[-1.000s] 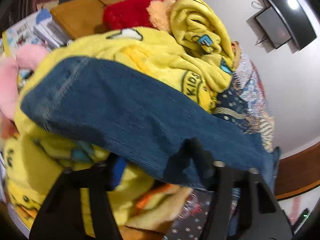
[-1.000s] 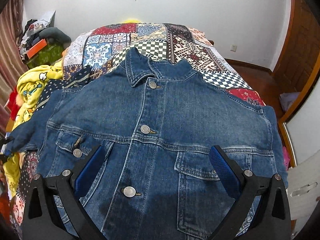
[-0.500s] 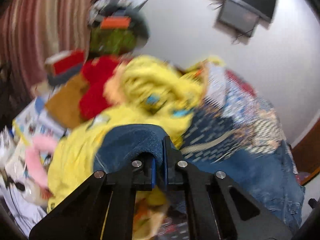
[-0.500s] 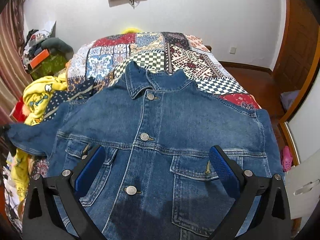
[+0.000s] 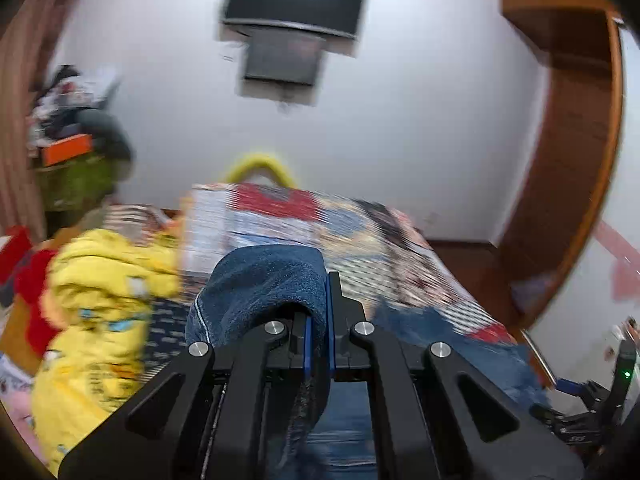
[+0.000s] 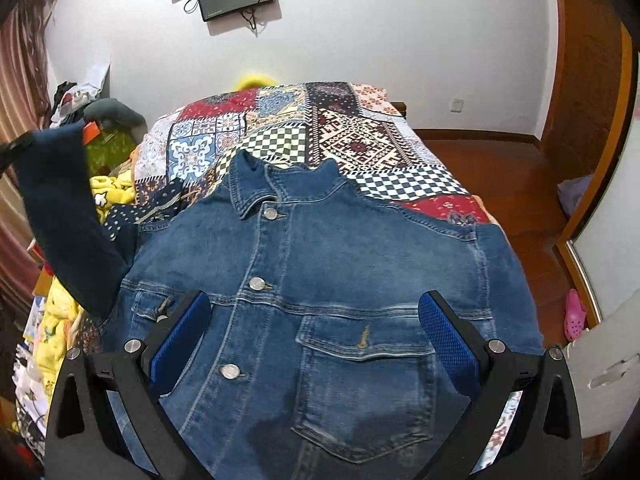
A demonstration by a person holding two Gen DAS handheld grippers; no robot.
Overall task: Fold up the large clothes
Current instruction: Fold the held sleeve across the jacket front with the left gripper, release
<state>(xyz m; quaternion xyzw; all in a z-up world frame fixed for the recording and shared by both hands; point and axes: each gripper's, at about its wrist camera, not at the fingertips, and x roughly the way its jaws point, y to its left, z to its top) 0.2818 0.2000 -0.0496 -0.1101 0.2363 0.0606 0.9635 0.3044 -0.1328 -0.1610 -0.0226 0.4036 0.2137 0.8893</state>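
Left gripper [image 5: 317, 344]: blue-padded fingers pinched tight on the cuff of the blue denim jacket's sleeve [image 5: 264, 284], fabric bulging just above the tips. Sleeve raised off the patchwork quilt bedspread [image 6: 320, 128]. Right gripper [image 6: 314, 344]: fingers spread wide, holding nothing, over the button-front blue denim jacket [image 6: 320, 280] lying flat between and beyond them. Crumpled yellow blanket [image 5: 100, 312] left of the left fingers
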